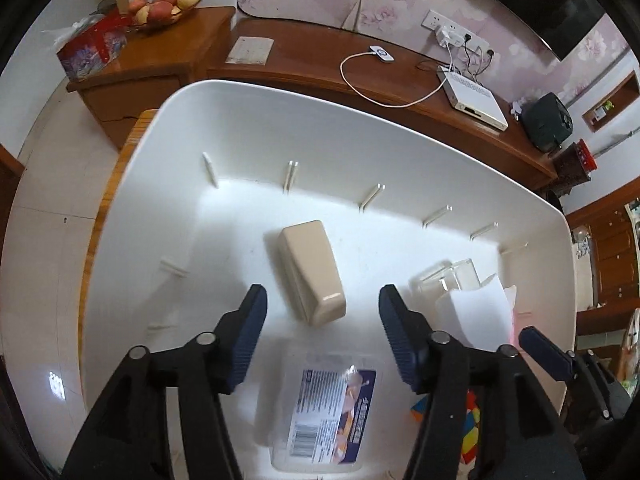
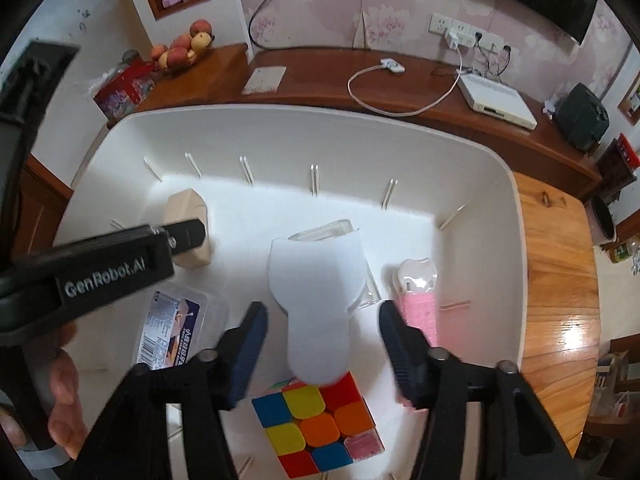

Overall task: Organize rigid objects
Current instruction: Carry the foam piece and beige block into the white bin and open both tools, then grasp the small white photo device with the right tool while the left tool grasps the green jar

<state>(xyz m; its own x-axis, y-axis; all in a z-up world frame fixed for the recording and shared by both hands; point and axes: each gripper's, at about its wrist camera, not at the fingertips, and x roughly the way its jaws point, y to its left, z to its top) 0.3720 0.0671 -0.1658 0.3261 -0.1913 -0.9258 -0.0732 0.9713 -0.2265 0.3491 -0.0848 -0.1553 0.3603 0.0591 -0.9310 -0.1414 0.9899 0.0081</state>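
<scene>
A large white plastic bin [image 2: 500,184] sits on a wooden worktop [image 2: 560,264], with a long brown wooden sideboard [image 2: 320,76] behind it. Inside the bin, a beige rectangular plastic case [image 1: 312,268] lies toward the left. In front of it rests a clear plastic box with a printed label [image 1: 324,408]. To the right stands a white paper-like sheet [image 2: 316,292], with a clear plastic container [image 2: 324,232] just behind it and a multicoloured puzzle cube [image 2: 316,420] in front. A tooth-shaped white and pink item [image 2: 418,284] lies furthest right.
</scene>
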